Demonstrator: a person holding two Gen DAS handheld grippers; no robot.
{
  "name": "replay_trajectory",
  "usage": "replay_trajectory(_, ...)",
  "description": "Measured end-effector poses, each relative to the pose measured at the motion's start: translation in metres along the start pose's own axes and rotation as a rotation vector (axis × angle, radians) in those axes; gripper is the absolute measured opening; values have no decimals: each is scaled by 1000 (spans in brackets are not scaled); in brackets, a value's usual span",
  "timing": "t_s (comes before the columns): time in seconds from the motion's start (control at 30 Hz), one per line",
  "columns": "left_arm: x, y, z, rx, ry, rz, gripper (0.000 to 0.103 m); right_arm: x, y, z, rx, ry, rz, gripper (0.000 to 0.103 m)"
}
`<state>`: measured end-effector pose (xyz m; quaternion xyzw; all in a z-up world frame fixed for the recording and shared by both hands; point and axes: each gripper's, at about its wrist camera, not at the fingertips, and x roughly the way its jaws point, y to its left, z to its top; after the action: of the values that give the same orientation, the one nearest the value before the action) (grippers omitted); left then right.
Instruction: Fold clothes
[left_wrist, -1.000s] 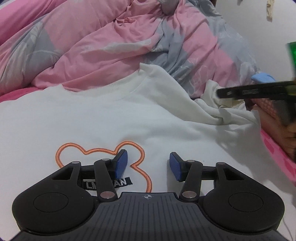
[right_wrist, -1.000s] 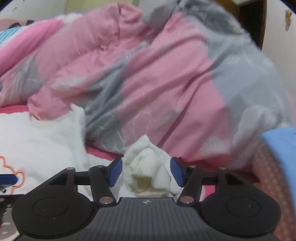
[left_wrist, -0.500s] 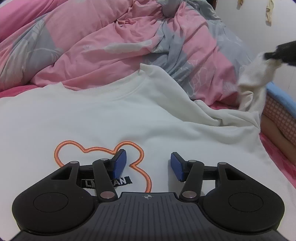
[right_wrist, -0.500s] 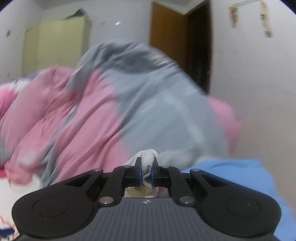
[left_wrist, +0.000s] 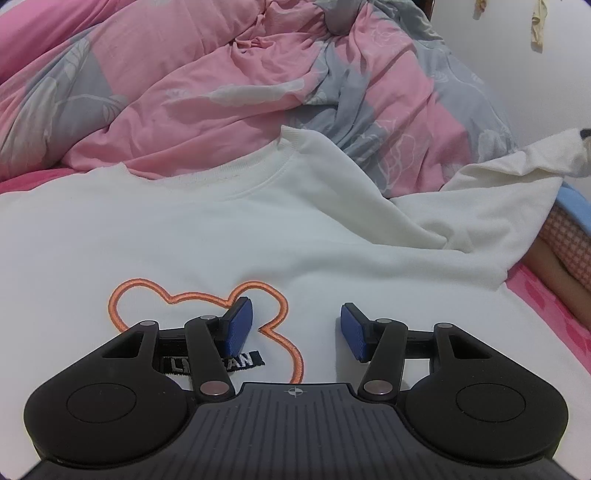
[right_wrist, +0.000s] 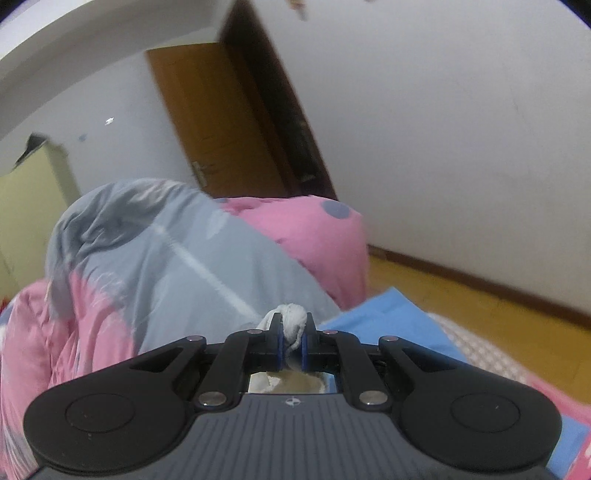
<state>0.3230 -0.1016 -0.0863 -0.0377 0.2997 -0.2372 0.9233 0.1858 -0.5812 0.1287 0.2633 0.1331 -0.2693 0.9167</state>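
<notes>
Pink-and-grey quilt (left_wrist: 229, 92) is the largest item, heaped along the far side of the bed behind the garment; the same quilt fills the left and centre of the right wrist view (right_wrist: 155, 258), blurred there. White sweatshirt (left_wrist: 207, 236) lies spread flat, front side up, on the pink bedsheet (left_wrist: 546, 299), its ribbed neckline (left_wrist: 236, 173) touching the quilt's lower edge. Right sleeve (left_wrist: 517, 177) of the sweatshirt is lifted off the bed and drawn out toward the right edge of the left wrist view, cloth creased along its length. White wall (right_wrist: 461, 129) and a brown wooden door (right_wrist: 221, 122) stand behind the bed; a yellow wood floor (right_wrist: 480, 306) shows beyond a pale blue cloth (right_wrist: 388, 321) at the bed's edge. Orange bear outline (left_wrist: 155, 295) is stitched on the chest, with a small black label (left_wrist: 243, 362) below it, lettering partly hidden by the tool. Left gripper (left_wrist: 297, 328) sits low over the chest area, jaws spread wide with nothing between them; blue pads (left_wrist: 238, 326) partly cover the bear outline. Cannot tell whether it touches the fabric. Right gripper (right_wrist: 291, 347) is raised and pointed toward the door, jaws pressed together on a bunched wad of the white cuff (right_wrist: 293, 319), which bulges out above the fingertips.
</notes>
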Motion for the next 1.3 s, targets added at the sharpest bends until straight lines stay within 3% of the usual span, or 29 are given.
replay_trajectory(0.13,0,1,0,-2,0,0,53,-5,-3,2,65,3,57,8)
replay_trajectory(0.67,1,2,0,-14,3,2,53,-101,156,37,-199,-43,311,8)
replay_trajectory(0.9,-17,11,10,-52,12,62,53,-126,221,-32,-242,164,512,8)
replay_trajectory(0.97,-39,29,13,-117,4,62,53,-141,232,-58,-243,223,587,8)
replay_trajectory(1.13,-98,86,18,-310,-17,77,53,-166,241,-159,-167,446,764,11)
replay_trajectory(1.2,-116,97,20,-326,-31,85,53,-177,245,-200,-135,536,834,23)
replay_trajectory(1.23,-123,99,22,-319,-33,92,53,-182,246,-220,-118,581,868,40)
replay_trajectory(1.27,-125,97,23,-304,-28,94,53,-183,243,-246,-98,647,892,50)
replay_trajectory(1.3,-124,93,25,-286,-22,92,53,-185,239,-271,-77,712,916,51)
